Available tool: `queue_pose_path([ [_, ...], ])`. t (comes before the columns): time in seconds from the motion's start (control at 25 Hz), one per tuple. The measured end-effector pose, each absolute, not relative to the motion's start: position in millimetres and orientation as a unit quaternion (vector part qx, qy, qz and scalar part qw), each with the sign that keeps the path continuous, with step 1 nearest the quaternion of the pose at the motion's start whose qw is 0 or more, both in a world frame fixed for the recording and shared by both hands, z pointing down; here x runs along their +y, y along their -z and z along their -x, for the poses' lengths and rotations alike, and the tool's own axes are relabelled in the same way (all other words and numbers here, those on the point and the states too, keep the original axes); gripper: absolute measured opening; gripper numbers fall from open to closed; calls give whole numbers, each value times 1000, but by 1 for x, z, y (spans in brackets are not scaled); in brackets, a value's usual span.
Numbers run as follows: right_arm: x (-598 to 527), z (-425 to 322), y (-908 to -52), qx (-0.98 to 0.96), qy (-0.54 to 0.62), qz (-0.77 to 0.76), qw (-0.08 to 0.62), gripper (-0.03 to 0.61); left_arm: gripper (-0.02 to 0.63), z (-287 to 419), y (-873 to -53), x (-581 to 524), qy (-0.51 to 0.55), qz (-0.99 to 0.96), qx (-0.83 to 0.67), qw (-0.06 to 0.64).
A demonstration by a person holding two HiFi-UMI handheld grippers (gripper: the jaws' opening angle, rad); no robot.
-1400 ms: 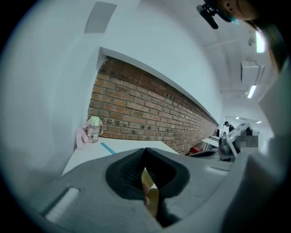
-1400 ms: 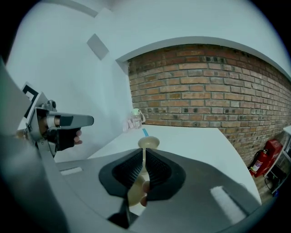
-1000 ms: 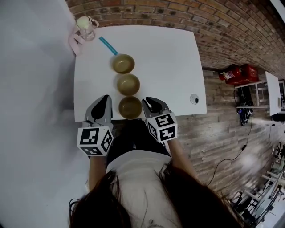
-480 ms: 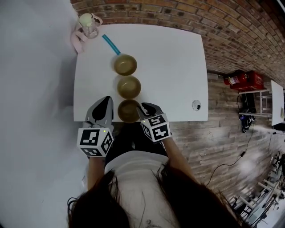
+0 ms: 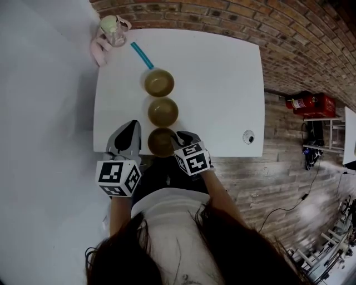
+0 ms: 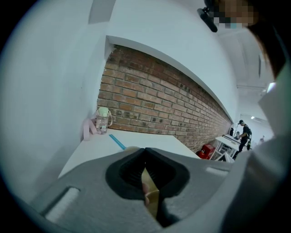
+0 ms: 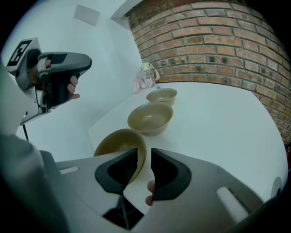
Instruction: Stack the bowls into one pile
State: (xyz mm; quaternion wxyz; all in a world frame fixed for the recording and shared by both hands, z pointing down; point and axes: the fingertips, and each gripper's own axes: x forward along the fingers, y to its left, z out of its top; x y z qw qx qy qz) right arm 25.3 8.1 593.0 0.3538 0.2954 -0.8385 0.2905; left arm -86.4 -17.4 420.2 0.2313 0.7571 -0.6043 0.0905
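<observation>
Right gripper view, right tongs narrowly apart astride nearest bowl rim, left tongs closed, empty

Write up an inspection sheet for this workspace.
Surface: white table.
Job's things: three bowls in a row, unstacked: near bowl, middle bowl, far bowl.
Clutter: blue straw, lidded cup with pink strap, small round object near the table's edge.
Grippers: left gripper shut, empty, beside near bowl; right gripper open, astride near bowl's rim.
Cables: cable on the floor.
Surroundings: brick wall, red fire extinguisher.
</observation>
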Motion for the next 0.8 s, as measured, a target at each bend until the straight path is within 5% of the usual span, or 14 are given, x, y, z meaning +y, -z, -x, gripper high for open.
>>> queue_pose_path([
  [0.8, 8, -16, -603, -842, -303, -242, 376, 28, 3, 94, -426, -25, -84, -718, -648, 239],
])
